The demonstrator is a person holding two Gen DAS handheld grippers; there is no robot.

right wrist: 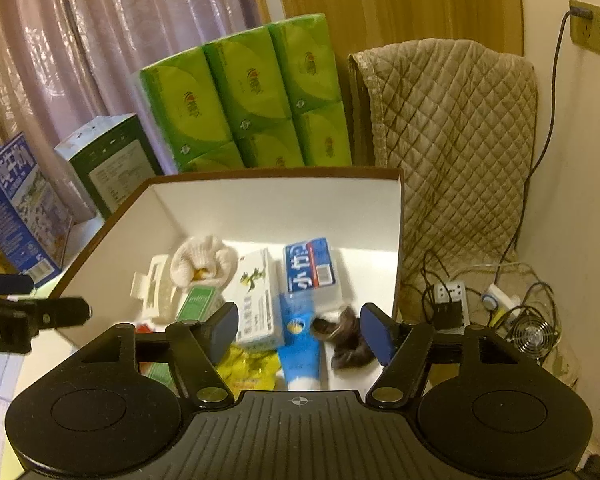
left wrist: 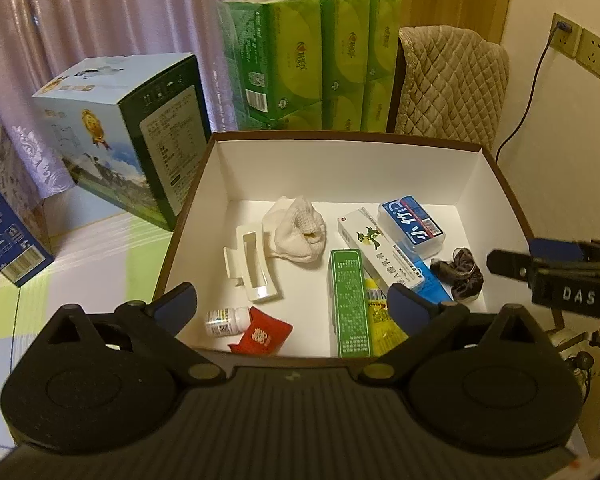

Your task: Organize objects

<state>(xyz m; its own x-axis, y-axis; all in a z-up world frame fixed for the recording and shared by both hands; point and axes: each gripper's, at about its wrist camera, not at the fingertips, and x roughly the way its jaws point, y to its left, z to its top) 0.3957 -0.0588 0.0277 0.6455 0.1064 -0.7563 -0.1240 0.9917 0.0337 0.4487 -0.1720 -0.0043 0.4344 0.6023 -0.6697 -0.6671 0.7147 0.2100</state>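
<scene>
Both the left gripper (left wrist: 294, 304) and the right gripper (right wrist: 299, 330) hover empty, fingers spread apart, above the box (left wrist: 380, 170), where the small items already lie gathered together for tidiness.

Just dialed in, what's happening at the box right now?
A person holds a tool in each hand over an open white-lined box. Both the left tool and the right tool are open and empty. Small items already lie inside: a white hair claw, a bundled white cloth, a small pill bottle, a red pouch, a green carton, a blue tube and a dark scrunchie.
</scene>
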